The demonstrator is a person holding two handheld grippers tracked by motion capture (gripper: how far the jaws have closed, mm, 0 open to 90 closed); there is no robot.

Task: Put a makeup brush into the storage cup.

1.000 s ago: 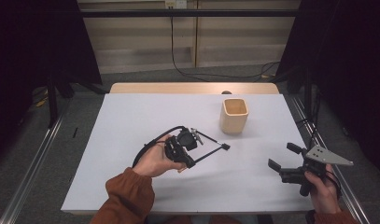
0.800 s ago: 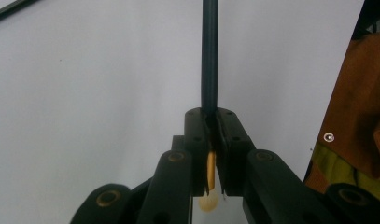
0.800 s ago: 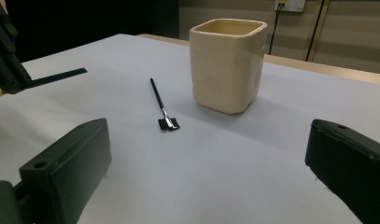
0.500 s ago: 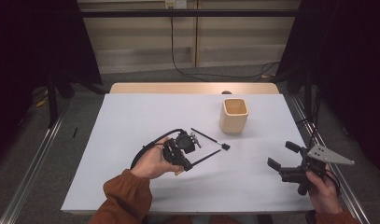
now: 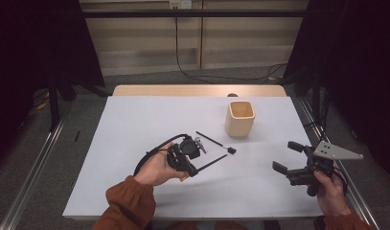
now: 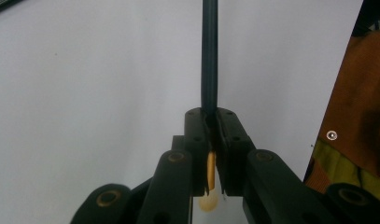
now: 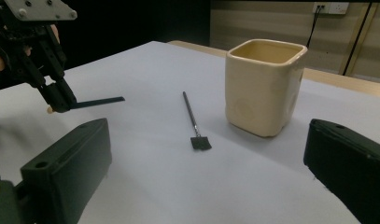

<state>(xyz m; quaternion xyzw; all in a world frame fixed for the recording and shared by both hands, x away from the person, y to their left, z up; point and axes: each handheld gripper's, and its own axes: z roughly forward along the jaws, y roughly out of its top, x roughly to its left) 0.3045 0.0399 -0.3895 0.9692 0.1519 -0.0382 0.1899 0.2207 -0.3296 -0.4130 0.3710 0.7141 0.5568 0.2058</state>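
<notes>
My left gripper (image 5: 193, 170) is held over the middle of the white table (image 5: 135, 124), shut on a thin dark stick (image 5: 212, 163) that points right, toward the cup. In the left gripper view the stick (image 6: 209, 56) runs straight up from the closed jaws of the left gripper (image 6: 210, 116), with a tan end behind them. A black flat-headed brush (image 5: 215, 142) lies on the table between that gripper and a cream square cup (image 5: 240, 119). My right gripper (image 5: 292, 167) hovers open at the near right. The right gripper (image 7: 206, 135) faces the brush (image 7: 192, 116) and the cup (image 7: 264, 84).
The table's near edge (image 5: 183, 215) lies just below both hands. A metal rail (image 5: 34, 177) runs along the floor on the left and another on the right. A cable (image 5: 183, 52) hangs at the back wall.
The left hand has drifted slightly toward the near edge with the stick still clamped. The brush, the cup and the right gripper have stayed put.
</notes>
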